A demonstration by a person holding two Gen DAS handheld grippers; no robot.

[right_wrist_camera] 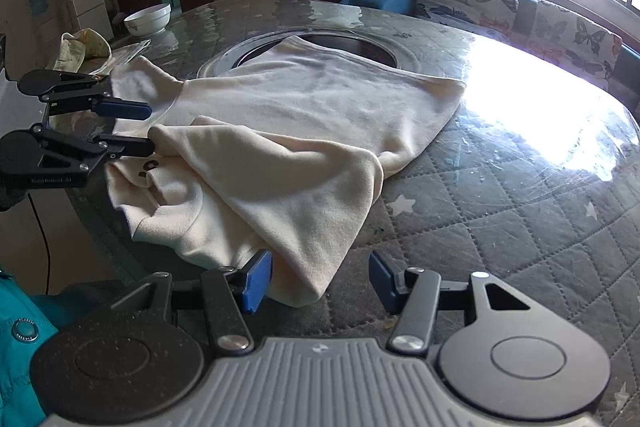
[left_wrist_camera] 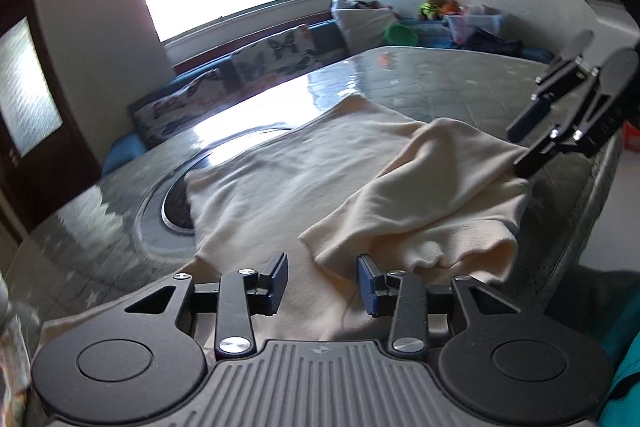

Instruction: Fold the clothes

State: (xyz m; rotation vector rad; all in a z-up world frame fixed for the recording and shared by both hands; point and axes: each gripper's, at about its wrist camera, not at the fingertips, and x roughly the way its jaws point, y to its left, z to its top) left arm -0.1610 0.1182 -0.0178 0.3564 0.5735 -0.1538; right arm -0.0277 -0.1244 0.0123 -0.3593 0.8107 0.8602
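1. Cream sweatshirt [left_wrist_camera: 288, 171] lies spread on the round worktop [left_wrist_camera: 420, 83], seen from the left wrist view; its far part lies flat and partly covers a dark round inset [left_wrist_camera: 176, 203] in the worktop's middle.
2. One part of the garment is folded back over the body in a loose, rumpled flap on the right side.
3. Left claw [left_wrist_camera: 322, 283] sits low over the near edge of the cloth, blue pads apart, nothing pinched between them: released.
4. Right claw [left_wrist_camera: 528, 143] comes in from the upper right, its tips at the far corner of the flap; whether it touches the cloth I cannot tell from here.
5. From the right wrist view, the right claw [right_wrist_camera: 320, 283] stands open; the flap's near corner lies between its pads, touching the left pad [right_wrist_camera: 256, 281], but not squeezed.
6. Left claw [right_wrist_camera: 148, 129] reaches in from the left, pads parted, at the sweatshirt's [right_wrist_camera: 320, 99] rumpled edge.
7. White bowl [right_wrist_camera: 147, 19] and a crumpled pale cloth [right_wrist_camera: 86, 47] sit at the worktop's [right_wrist_camera: 500, 187] far left.
8. Teal sleeve [right_wrist_camera: 16, 339] shows bottom left.
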